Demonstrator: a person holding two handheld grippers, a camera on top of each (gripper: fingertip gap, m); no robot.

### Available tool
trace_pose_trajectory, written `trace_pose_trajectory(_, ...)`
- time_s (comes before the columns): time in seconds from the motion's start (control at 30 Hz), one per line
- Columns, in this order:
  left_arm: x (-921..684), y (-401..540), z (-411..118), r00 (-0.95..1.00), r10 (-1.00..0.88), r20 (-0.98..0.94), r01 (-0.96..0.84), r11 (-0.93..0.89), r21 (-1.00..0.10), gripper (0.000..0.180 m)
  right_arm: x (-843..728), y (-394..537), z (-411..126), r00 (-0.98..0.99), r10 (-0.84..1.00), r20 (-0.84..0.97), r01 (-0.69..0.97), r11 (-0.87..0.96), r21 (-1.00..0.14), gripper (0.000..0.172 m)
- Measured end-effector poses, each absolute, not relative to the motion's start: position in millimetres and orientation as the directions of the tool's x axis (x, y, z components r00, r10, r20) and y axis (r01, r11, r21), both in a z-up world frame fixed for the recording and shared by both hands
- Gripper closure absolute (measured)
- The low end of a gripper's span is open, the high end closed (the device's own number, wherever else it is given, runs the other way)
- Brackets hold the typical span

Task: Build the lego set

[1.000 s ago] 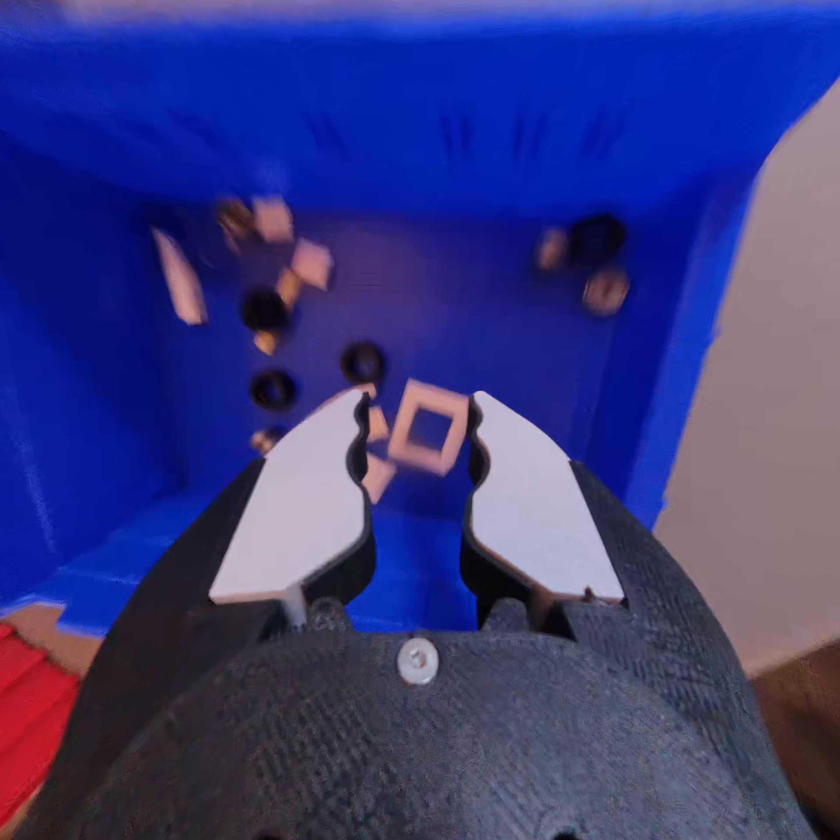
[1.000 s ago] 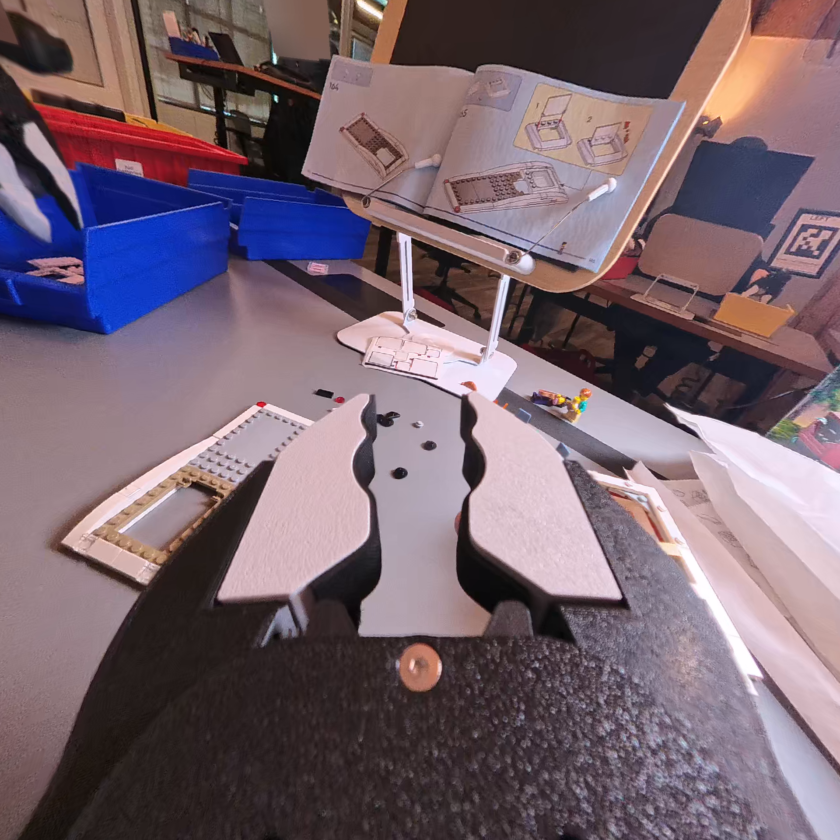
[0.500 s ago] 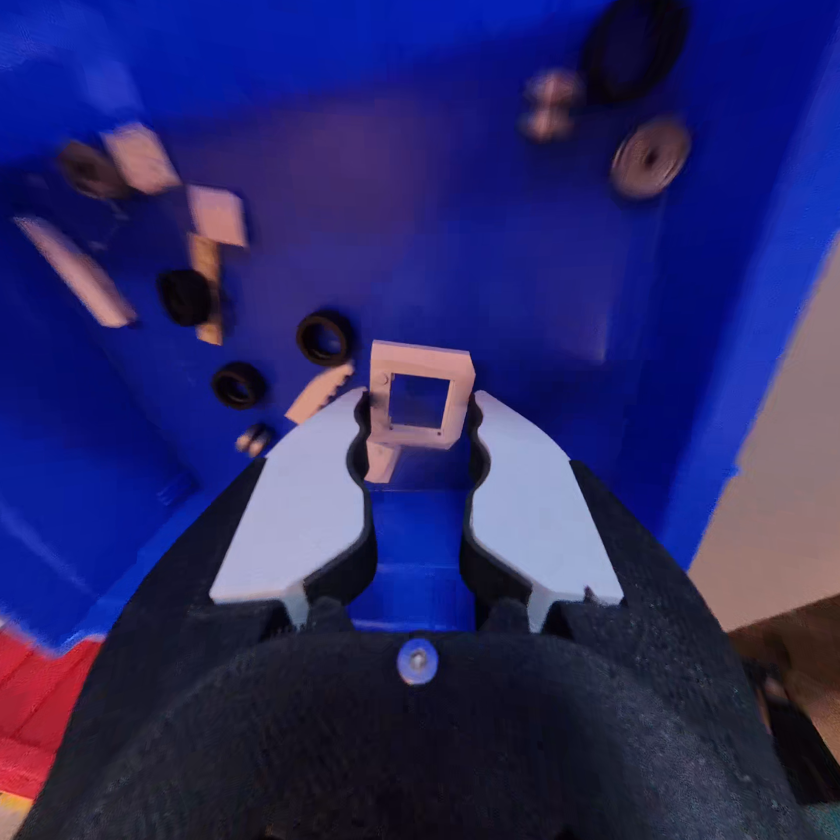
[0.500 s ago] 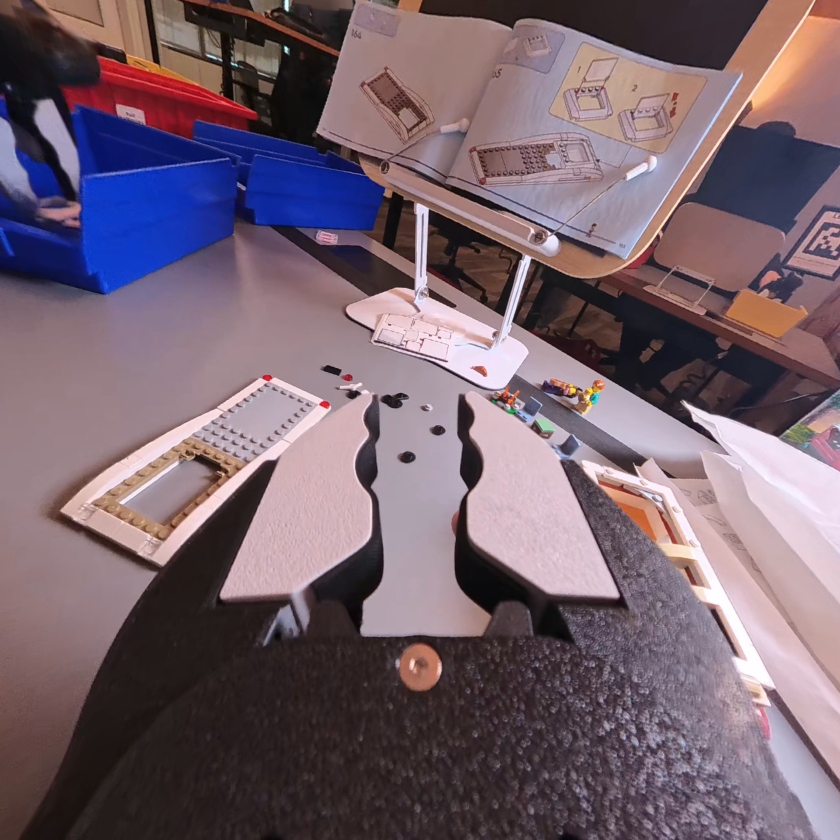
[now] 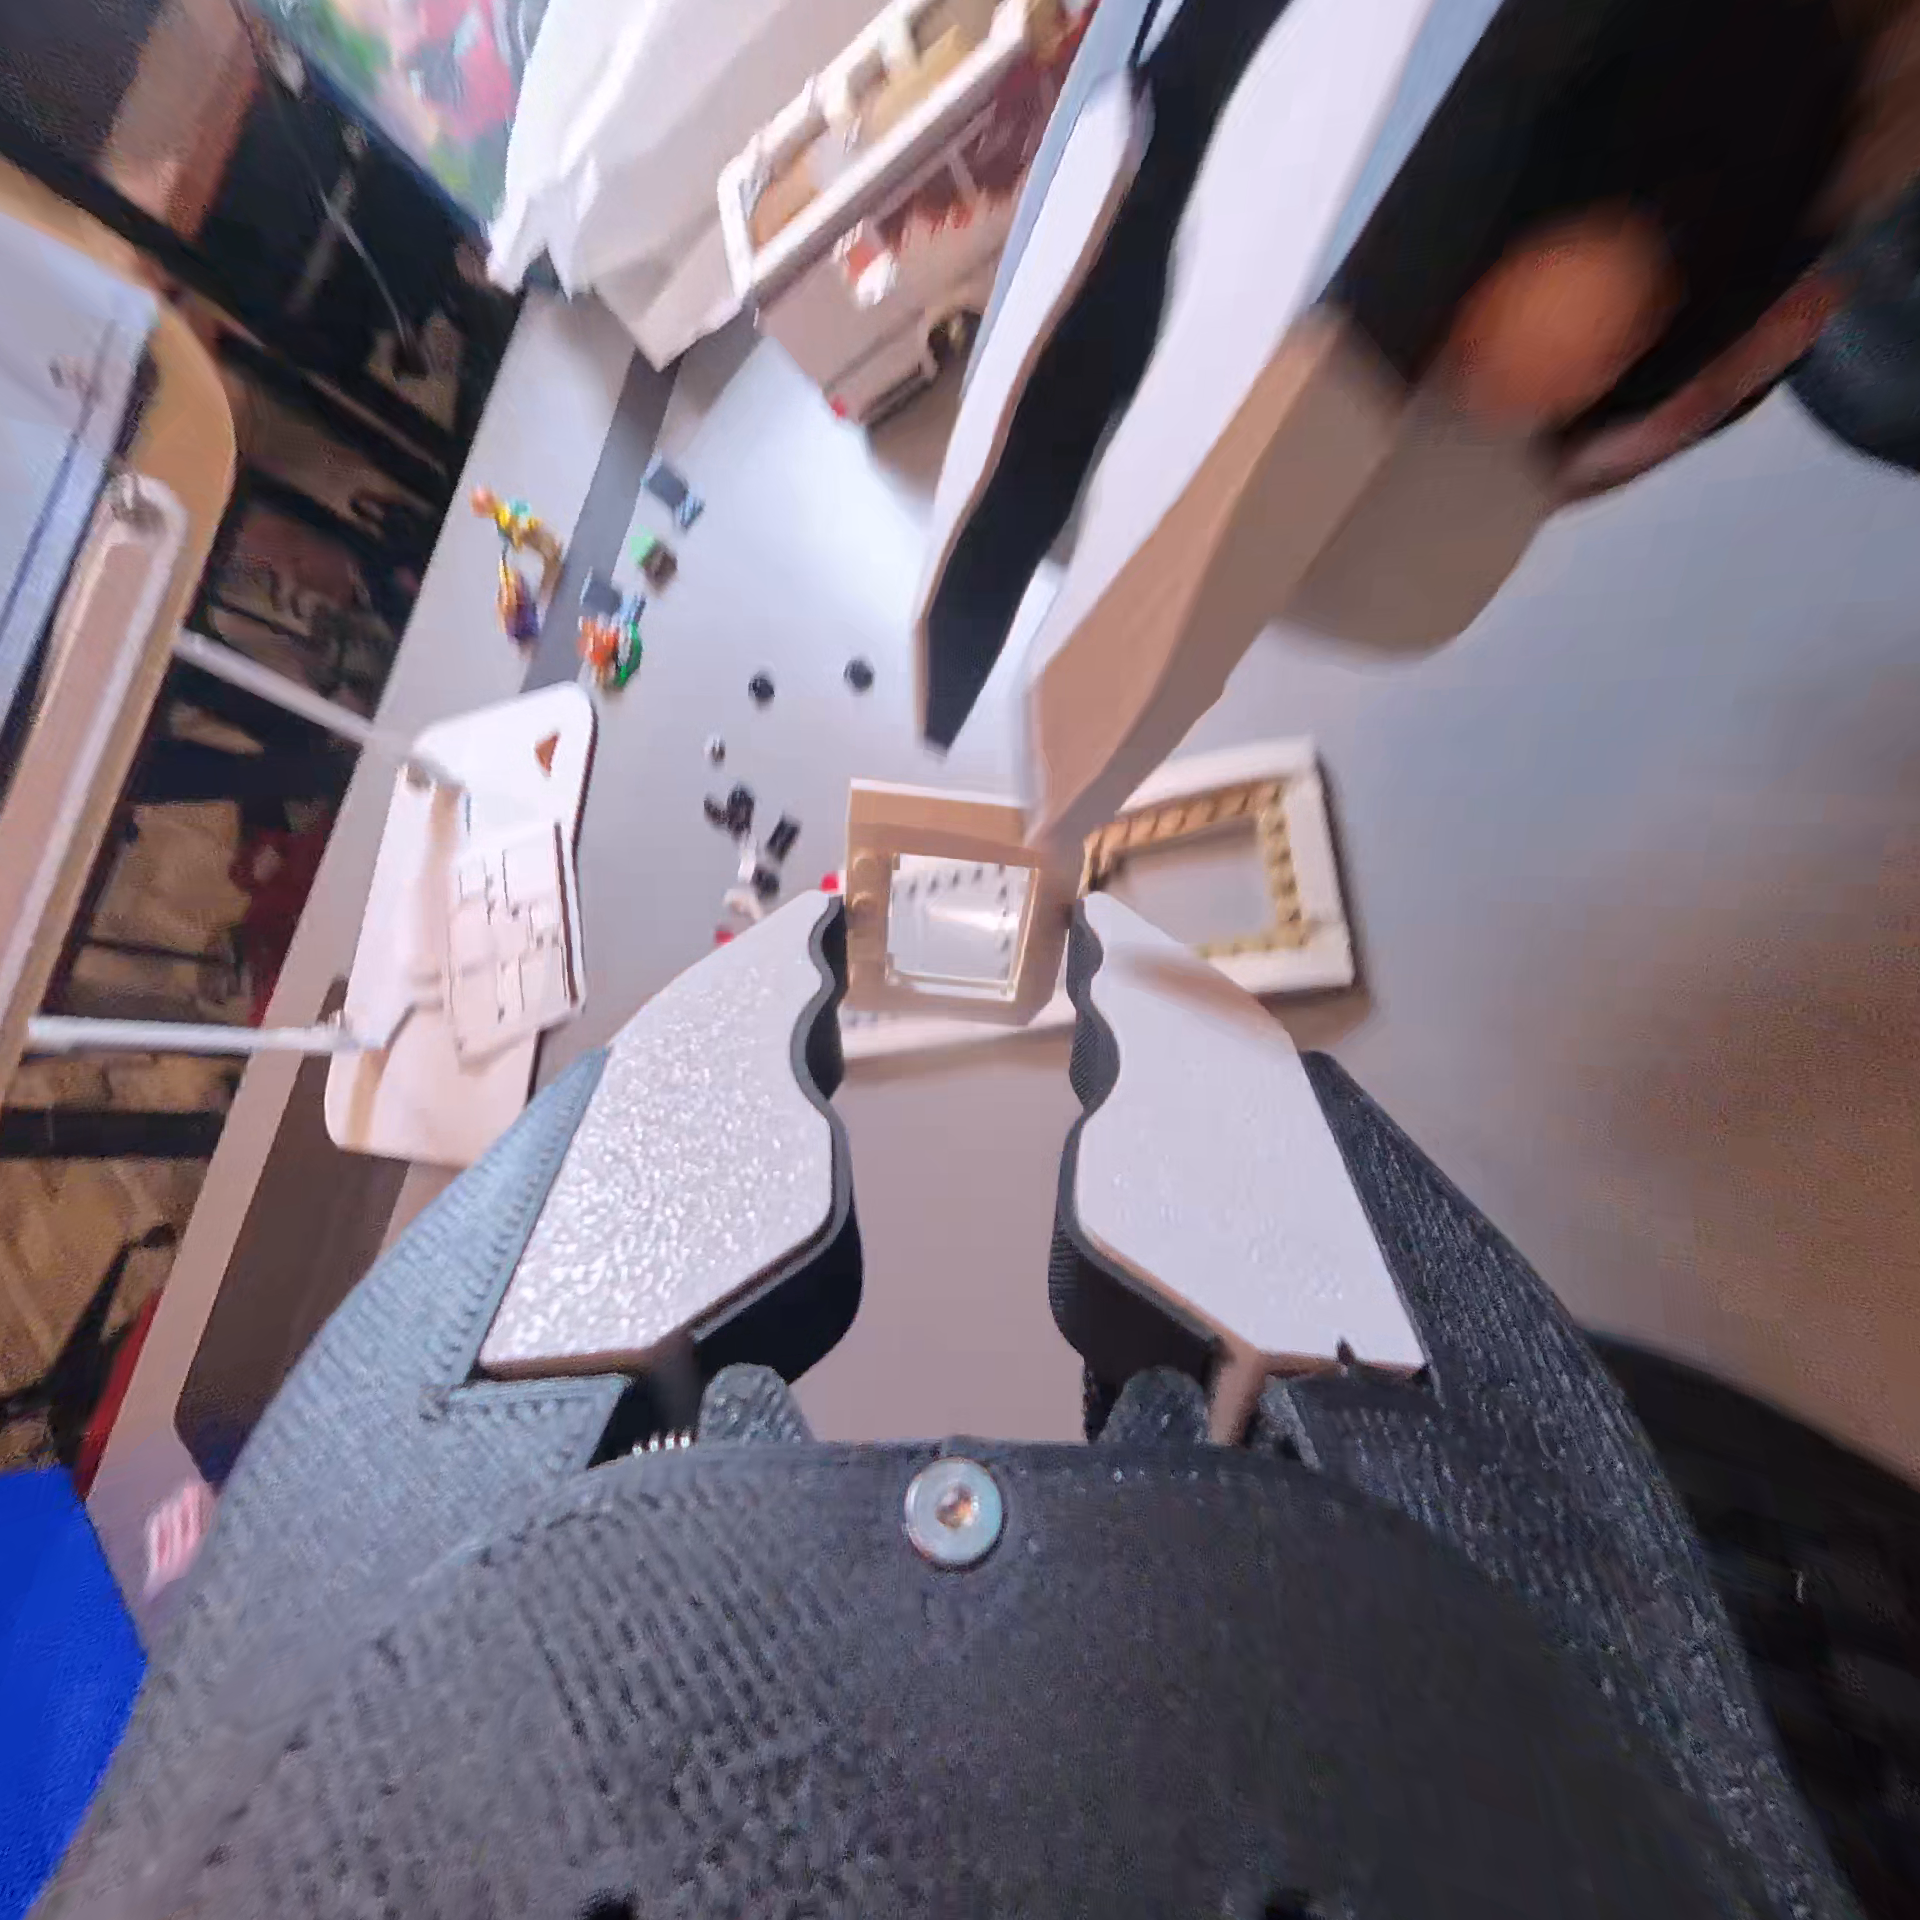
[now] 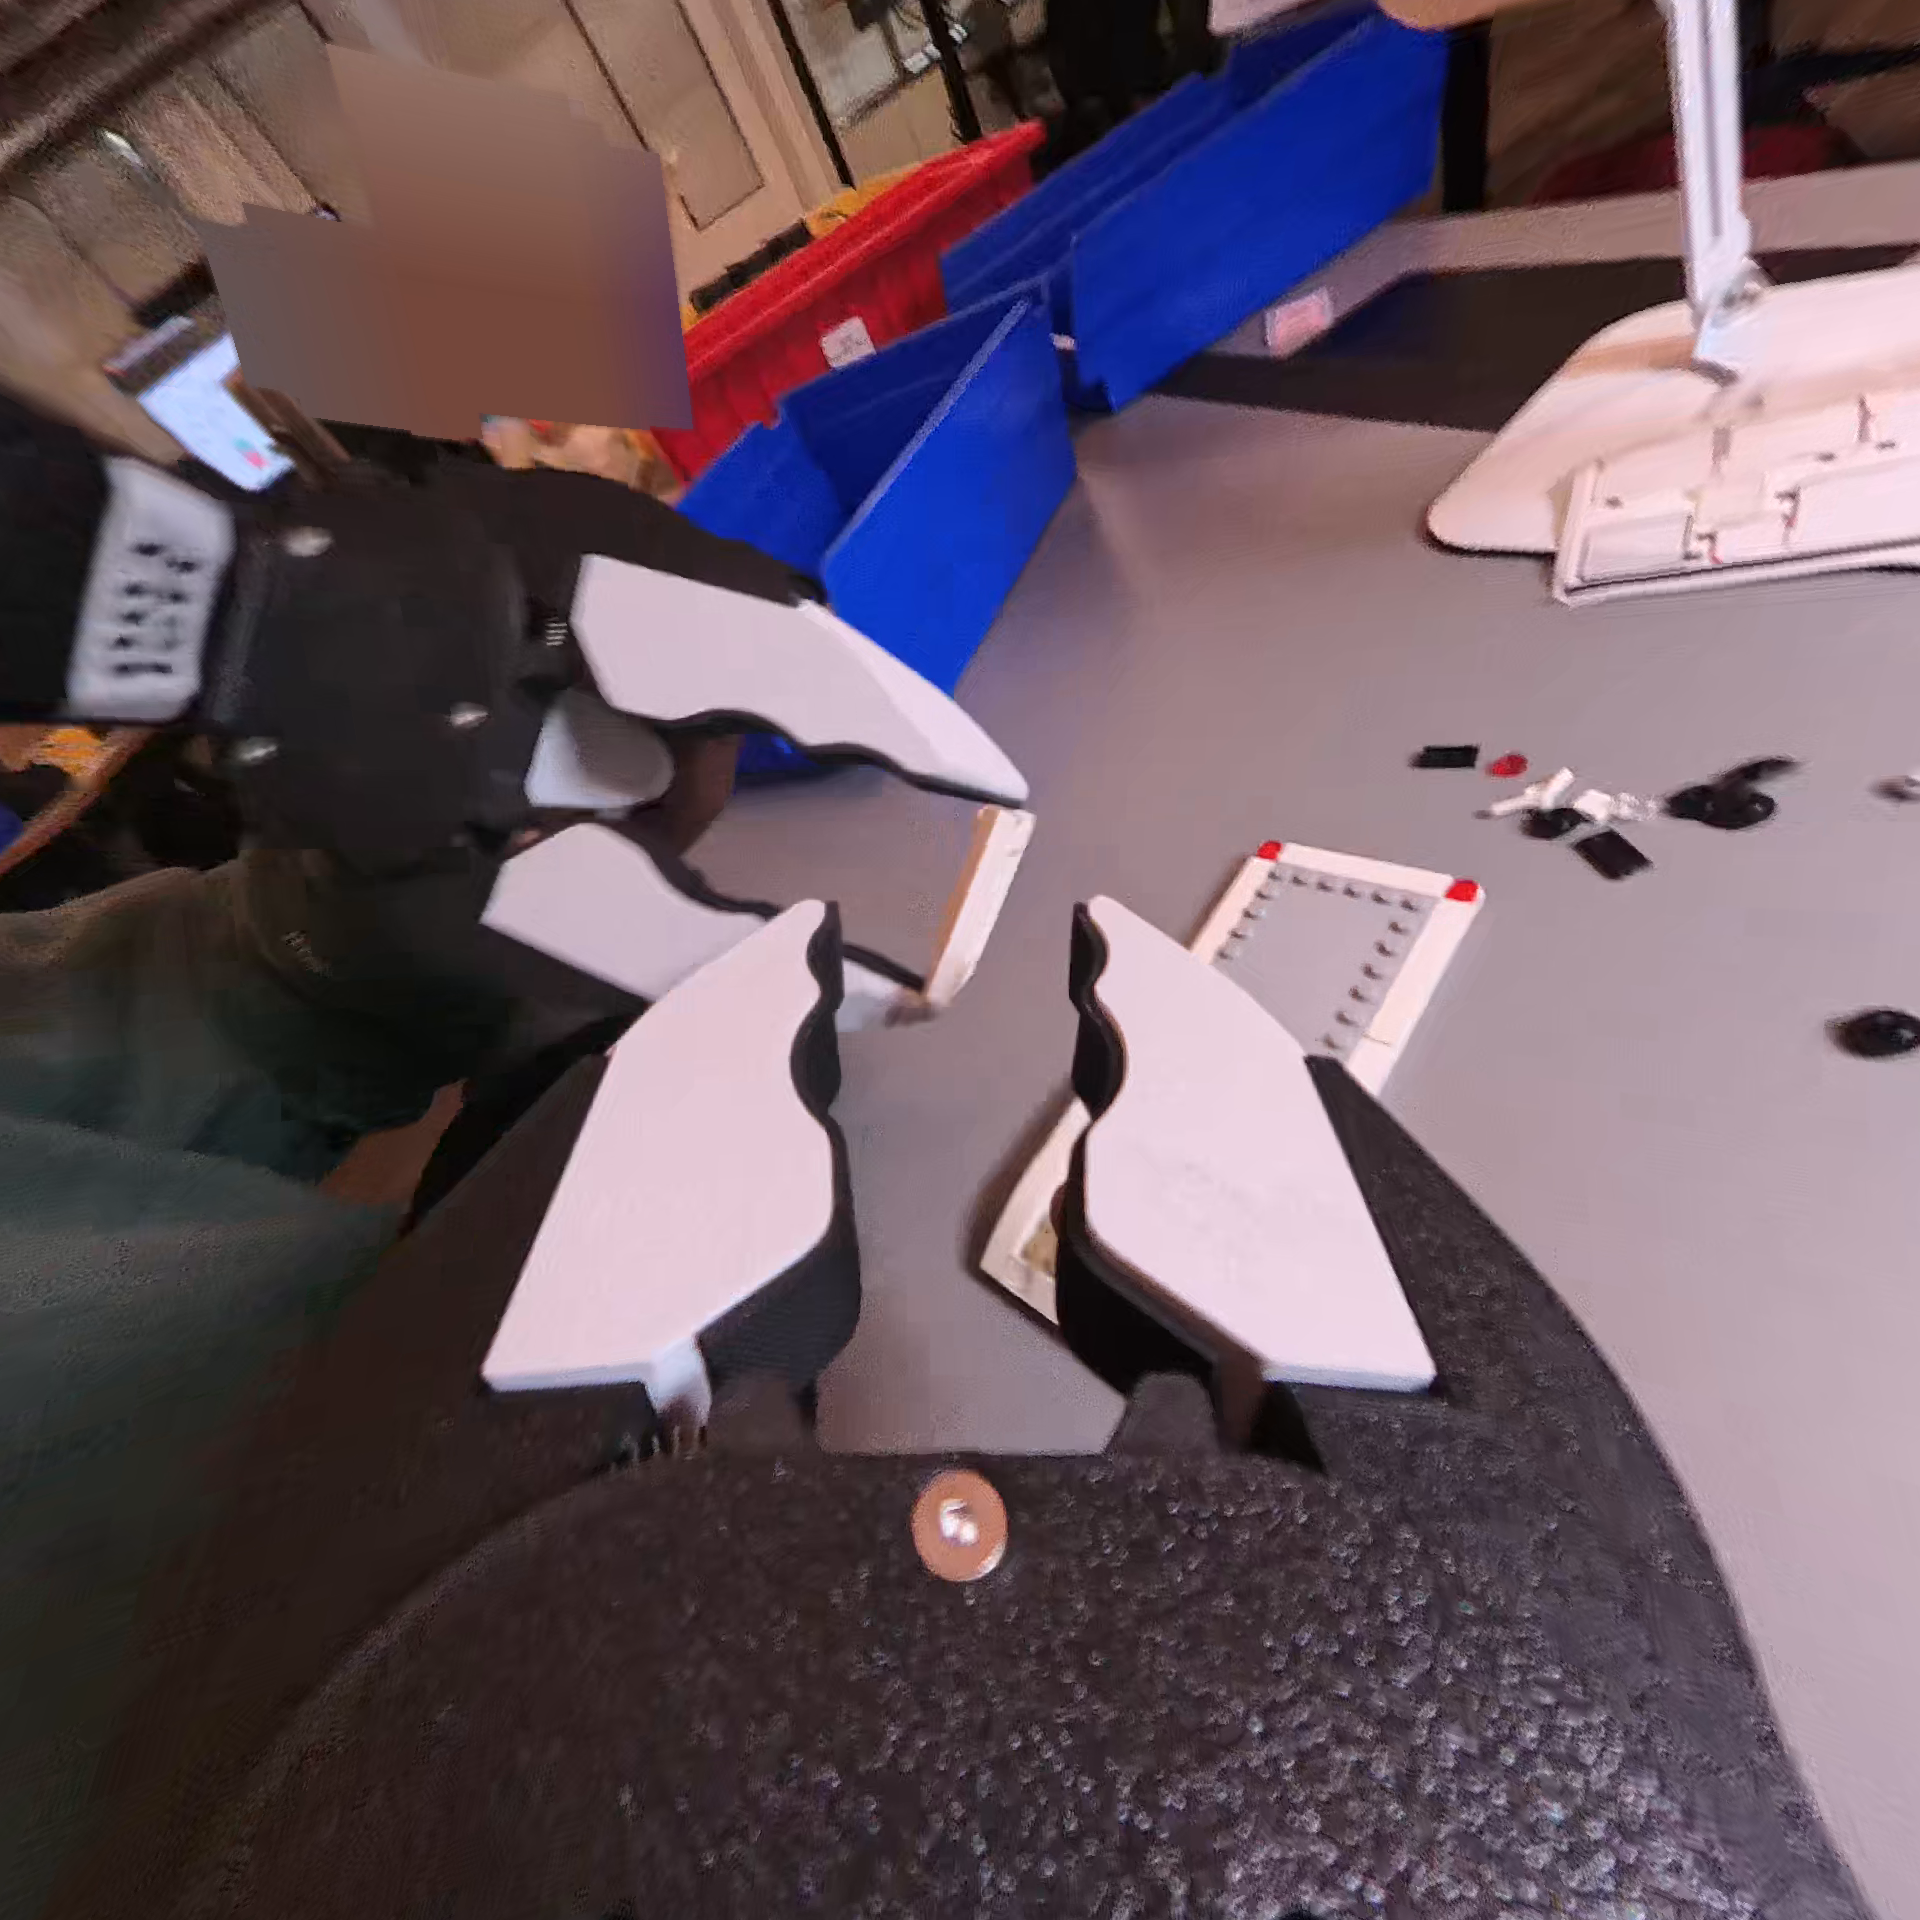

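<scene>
Grey table [image 6: 1299, 644]. Blue bins [image 6: 935, 499] and red bin [image 6: 862, 281] at its far edge, contents hidden; bin labels too blurred to read. Grey-and-white studded plate [image 6: 1340, 956] flat mid-table, small black pieces [image 6: 1725, 800] beyond it. Left gripper [image 5: 948, 920] clamped on white window frame [image 5: 951, 914], held above the plate. Right gripper [image 6: 951, 935] parted, bare, just beside the frame. Only the left wrist view shows the plate's tan-edged opening [image 5: 1216, 883].
</scene>
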State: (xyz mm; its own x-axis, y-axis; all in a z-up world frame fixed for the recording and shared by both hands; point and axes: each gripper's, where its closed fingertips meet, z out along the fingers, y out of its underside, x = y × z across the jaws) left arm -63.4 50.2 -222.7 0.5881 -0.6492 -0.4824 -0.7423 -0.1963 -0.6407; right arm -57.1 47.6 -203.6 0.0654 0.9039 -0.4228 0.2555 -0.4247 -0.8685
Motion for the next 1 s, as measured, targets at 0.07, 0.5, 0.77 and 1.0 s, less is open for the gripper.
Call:
trace_pose_trajectory(0.07,-49,54,-225,0.566,-0.644,-0.514,-0.761,-0.169,-0.626,0.139,-54,52,-211,0.075,0.896,-0.437,0.26,-0.441,-0.859,0.164)
trace_pose_trajectory(0.5,-312,47,-153,0.987,-0.146,-0.065,-0.125,-0.445,-0.887,0.14,73,107,-298,0.284,0.812,-0.51,0.59,-0.567,-0.574,0.162)
trace_pose_trajectory(0.77,-478,52,-247,0.991,0.128,-0.034,0.082,-0.796,-0.599,0.144,90,145,-300,0.333,0.941,0.054,0.749,-0.229,-0.622,0.127)
trace_pose_trajectory(1.0,-484,65,-305,0.99,-0.041,-0.134,-0.089,-0.923,-0.373,0.136,83,143,-288,0.353,0.935,-0.019,0.639,-0.256,-0.725,0.127)
